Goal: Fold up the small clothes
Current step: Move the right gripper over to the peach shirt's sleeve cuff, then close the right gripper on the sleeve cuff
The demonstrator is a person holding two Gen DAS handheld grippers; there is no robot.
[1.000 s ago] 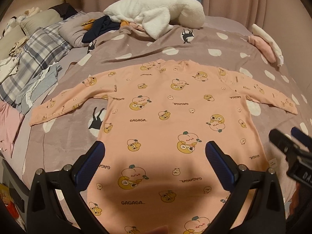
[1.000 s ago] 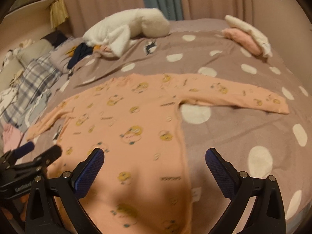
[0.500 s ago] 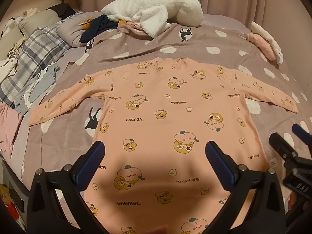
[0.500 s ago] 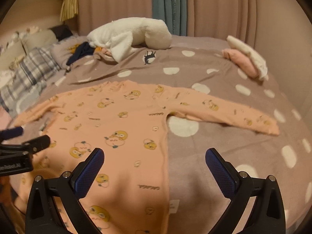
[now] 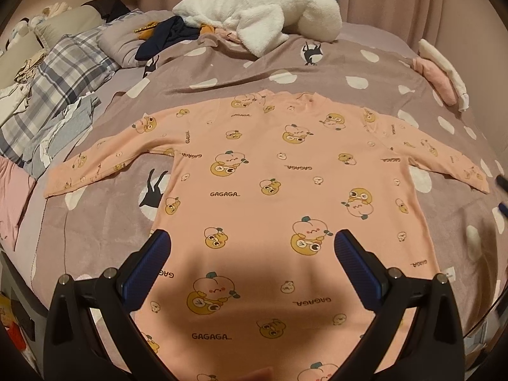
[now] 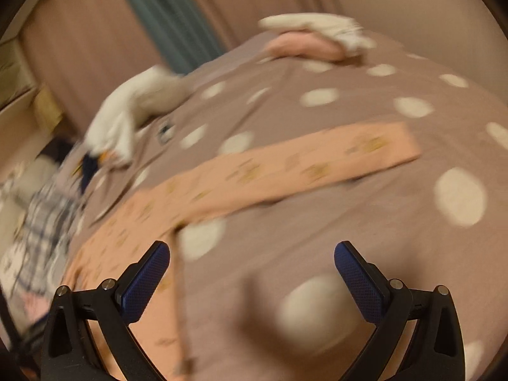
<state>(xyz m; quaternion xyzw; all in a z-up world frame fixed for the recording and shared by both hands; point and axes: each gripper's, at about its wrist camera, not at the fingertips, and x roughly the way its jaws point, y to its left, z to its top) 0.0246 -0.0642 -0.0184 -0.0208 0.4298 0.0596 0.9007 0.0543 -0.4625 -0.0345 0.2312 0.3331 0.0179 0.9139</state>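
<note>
Shirt (image 5: 285, 209) flat on bedspread (image 5: 104, 238) (sleeves spread) | both grippers' jaws apart, holding nothing

The left gripper (image 5: 252, 250) hangs with its two blue-padded fingers (image 5: 144, 270) spread wide, nothing between them. The right gripper (image 6: 252, 258) is likewise parted wide and holds nothing, its fingers (image 6: 360, 281) sharp though its view is blurred.
</note>
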